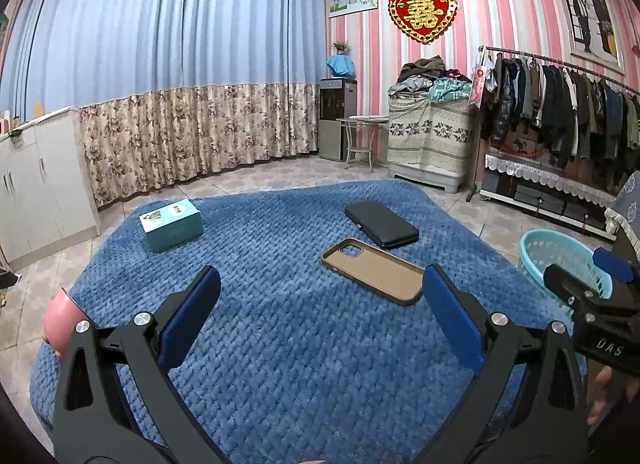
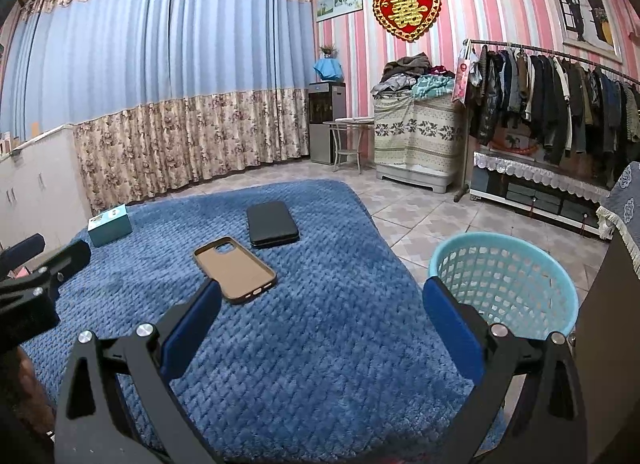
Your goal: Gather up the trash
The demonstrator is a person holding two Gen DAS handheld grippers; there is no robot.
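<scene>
On a blue knitted cover (image 1: 280, 344) (image 2: 320, 344) lie a teal cardboard box (image 1: 171, 223) (image 2: 110, 225), a brown phone case (image 1: 374, 270) (image 2: 235, 268) lying inside-up, and a black flat case (image 1: 381, 223) (image 2: 272, 229). A light blue plastic basket (image 2: 506, 278) (image 1: 560, 260) stands on the floor off the cover's right edge. My left gripper (image 1: 320, 320) hovers open over the cover, nothing between its fingers. My right gripper (image 2: 320, 324) is open too, its right finger beside the basket. Each gripper shows at the edge of the other's view.
A pink cylindrical object (image 1: 60, 324) sits at the cover's left edge. White cabinets (image 1: 36, 183) line the left wall. A clothes rack (image 2: 560, 103), a covered machine piled with clothes (image 2: 416, 135) and a water dispenser (image 2: 326, 119) stand at the back. The floor is tiled.
</scene>
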